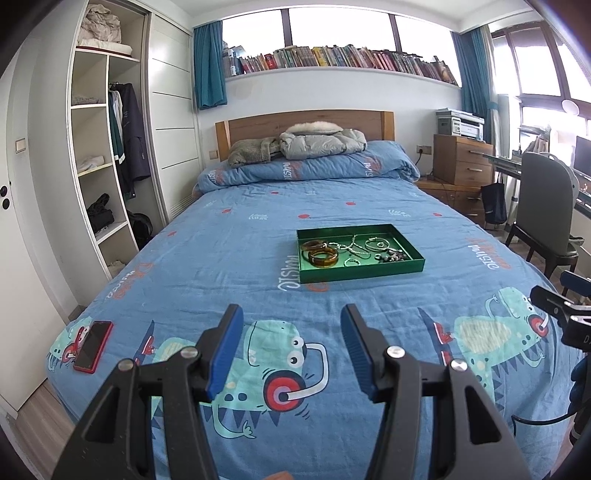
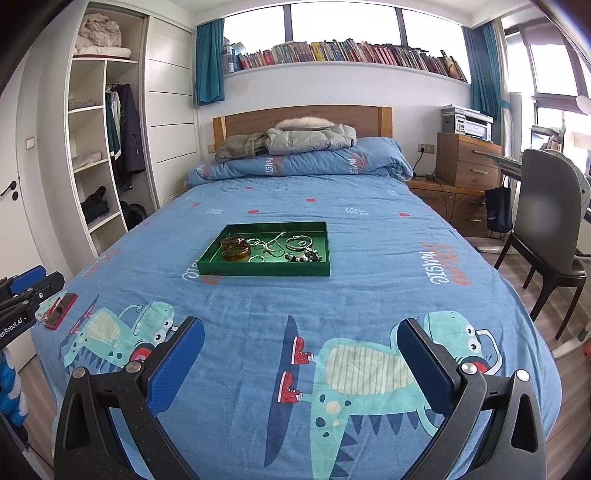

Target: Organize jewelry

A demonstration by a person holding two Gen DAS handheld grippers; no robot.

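Nothing sorted yet: bangles and chains sit jumbled in the shallow green rectangular tray (image 1: 360, 271), and the left gripper (image 1: 291, 354) and right gripper (image 2: 301, 363) both hover released and empty, well short of it.

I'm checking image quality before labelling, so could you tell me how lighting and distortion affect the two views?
Left wrist view: windows blown out white, fisheye bends the wardrobe, green tray and jewelry stay sharp. Right wrist view: same glare at the windows, dark corner vignetting, chair back looks smeared, bedspread evenly lit without hard shadows.
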